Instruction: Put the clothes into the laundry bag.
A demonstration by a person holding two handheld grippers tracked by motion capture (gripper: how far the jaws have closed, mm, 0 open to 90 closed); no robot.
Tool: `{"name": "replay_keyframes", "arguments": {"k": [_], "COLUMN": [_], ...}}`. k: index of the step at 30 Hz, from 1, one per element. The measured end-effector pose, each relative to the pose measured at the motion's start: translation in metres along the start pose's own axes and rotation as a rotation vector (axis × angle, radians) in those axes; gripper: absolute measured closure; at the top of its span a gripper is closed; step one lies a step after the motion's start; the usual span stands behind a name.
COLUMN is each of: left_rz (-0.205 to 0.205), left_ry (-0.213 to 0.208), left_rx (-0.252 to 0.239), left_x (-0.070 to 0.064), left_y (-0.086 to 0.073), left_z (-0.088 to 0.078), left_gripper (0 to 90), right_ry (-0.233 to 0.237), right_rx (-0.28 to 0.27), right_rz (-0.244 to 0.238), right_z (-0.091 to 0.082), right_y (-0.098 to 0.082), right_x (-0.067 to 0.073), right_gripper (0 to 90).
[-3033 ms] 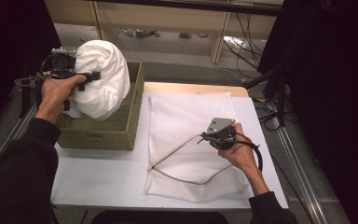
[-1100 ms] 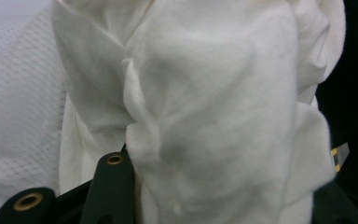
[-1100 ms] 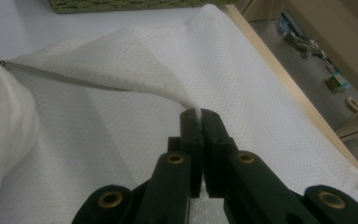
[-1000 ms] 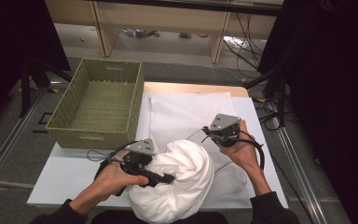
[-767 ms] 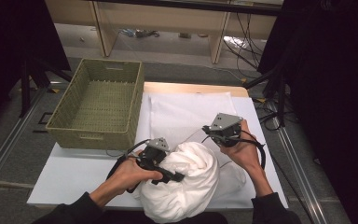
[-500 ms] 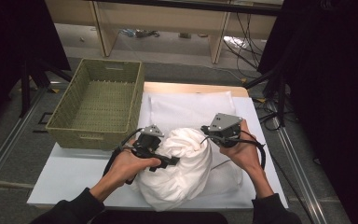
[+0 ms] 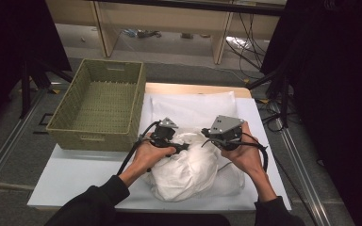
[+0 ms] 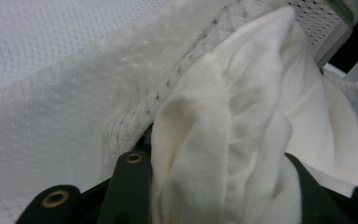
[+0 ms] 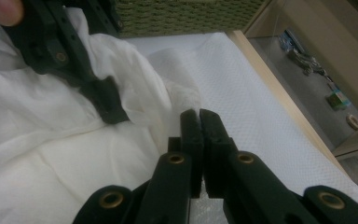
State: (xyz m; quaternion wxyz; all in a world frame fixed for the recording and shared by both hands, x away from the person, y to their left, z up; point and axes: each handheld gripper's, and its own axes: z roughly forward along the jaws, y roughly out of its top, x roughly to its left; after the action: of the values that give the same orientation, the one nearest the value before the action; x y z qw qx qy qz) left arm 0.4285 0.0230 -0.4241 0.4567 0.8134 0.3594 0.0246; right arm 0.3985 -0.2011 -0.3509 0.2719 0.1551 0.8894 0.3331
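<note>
Two grippers are working: the left gripper (image 7: 181, 149), jaws just closing, is clamping the cloth (image 7: 188, 167); the right gripper (image 9: 199, 122) is resting with jaws pressed together, holding nothing.

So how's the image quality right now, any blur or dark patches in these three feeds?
High view: table evenly lit, surroundings fall to black, white bundle nearly washed out. Left gripper view: cloth so close it is soft, mesh behind blurred. Right gripper view: right gripper sharp, shelf items at far right out of focus.
</note>
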Motion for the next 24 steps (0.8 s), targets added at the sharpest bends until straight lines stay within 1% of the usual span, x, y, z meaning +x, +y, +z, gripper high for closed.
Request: {"name": "replay_keyframes", "arguments": {"k": [1,2,3,4,5,6,7,8,9,10,11,12,13,14,15,16,17,18,19,20,21,22,23,24], "left_rz": [-0.002,0.001,0.01,0.02,0.028,0.025,0.024,0.041,0.041,0.075,0.097,0.122,0.133,0.133,0.146,0.146,0.146,0.152,0.156,0.156,0.127,0.127,0.123,0.123], "left_ry": [-0.005,-0.003,0.004,0.0,-0.003,-0.008,-0.009,-0.003,-0.003,0.015,0.019,0.008,0.003,0.003,0.016,0.016,0.024,0.023,0.034,0.034,0.011,0.011,-0.008,-0.008], "left_rx": [0.005,0.008,0.009,0.01,0.012,0.014,0.014,0.008,0.008,-0.007,-0.019,-0.028,-0.031,-0.031,-0.03,-0.03,-0.014,-0.001,0.044,0.044,0.079,0.079,0.104,0.104], "left_x": [0.001,0.0,-0.001,-0.002,-0.004,-0.006,-0.01,-0.012,-0.012,-0.016,-0.019,-0.024,-0.026,-0.026,-0.027,-0.027,-0.025,-0.022,-0.015,-0.015,-0.008,-0.008,-0.006,-0.006], "left_y": [-0.002,-0.003,-0.003,-0.002,-0.001,0.0,0.003,0.004,0.004,0.005,0.005,0.004,0.002,0.002,-0.005,-0.005,-0.011,-0.015,-0.023,-0.023,-0.032,-0.032,-0.034,-0.034], "left_z": [0.001,0.002,0.002,0.002,0.001,-0.002,-0.013,-0.018,-0.018,-0.028,-0.036,-0.051,-0.06,-0.06,-0.074,-0.074,-0.08,-0.082,-0.082,-0.082,-0.073,-0.073,-0.057,-0.057], "left_gripper": [65.2,58.3,58.3,53.8,38.4,38.4,26.6,25.5,23.8,19.8,19.8,16.4,16.5,16.2,16.0,15.9,15.9,15.9,15.2,15.3,15.3,15.4,20.4,36.3], "right_ry": [-0.001,0.0,0.0,0.005,0.009,0.009,0.005,0.002,0.002,0.001,0.001,0.003,0.003,0.003,0.0,0.0,-0.001,-0.001,0.0,0.0,0.001,0.001,0.003,0.006], "right_rx": [-0.003,0.016,0.016,0.018,0.019,0.019,0.017,0.012,0.012,0.003,0.003,0.003,0.003,0.003,0.01,0.01,0.01,0.008,0.009,0.013,0.015,0.013,0.011,0.017], "right_rz": [-0.008,0.004,0.004,0.006,0.0,0.0,0.01,0.005,0.005,-0.006,-0.006,-0.007,-0.006,-0.006,0.016,0.016,0.016,0.011,0.008,0.014,0.017,0.015,0.003,0.007], "right_z": [0.001,0.002,0.002,0.004,0.006,0.006,0.005,0.004,0.004,0.003,0.003,0.002,0.002,0.002,0.001,0.001,0.001,0.001,0.002,0.001,0.002,0.002,0.002,0.002], "right_y": [0.001,0.001,0.001,0.001,0.0,0.0,0.0,-0.001,-0.001,-0.001,-0.001,-0.001,-0.001,-0.001,-0.002,-0.002,-0.002,-0.002,-0.001,-0.001,-0.001,0.0,0.0,0.0], "right_x": [0.0,0.004,0.004,0.005,0.005,0.005,0.005,0.005,0.005,0.003,0.003,0.002,0.003,0.003,0.003,0.003,0.003,0.003,0.003,0.004,0.005,0.005,0.005,0.005], "right_gripper": [90.0,90.0,90.0,90.0,90.0,90.0,90.0,90.0,90.0,90.0,90.0,90.0,90.0,90.0,90.0,90.0,90.0,90.0,90.0,90.0,90.0,90.0,90.0,90.0]}}
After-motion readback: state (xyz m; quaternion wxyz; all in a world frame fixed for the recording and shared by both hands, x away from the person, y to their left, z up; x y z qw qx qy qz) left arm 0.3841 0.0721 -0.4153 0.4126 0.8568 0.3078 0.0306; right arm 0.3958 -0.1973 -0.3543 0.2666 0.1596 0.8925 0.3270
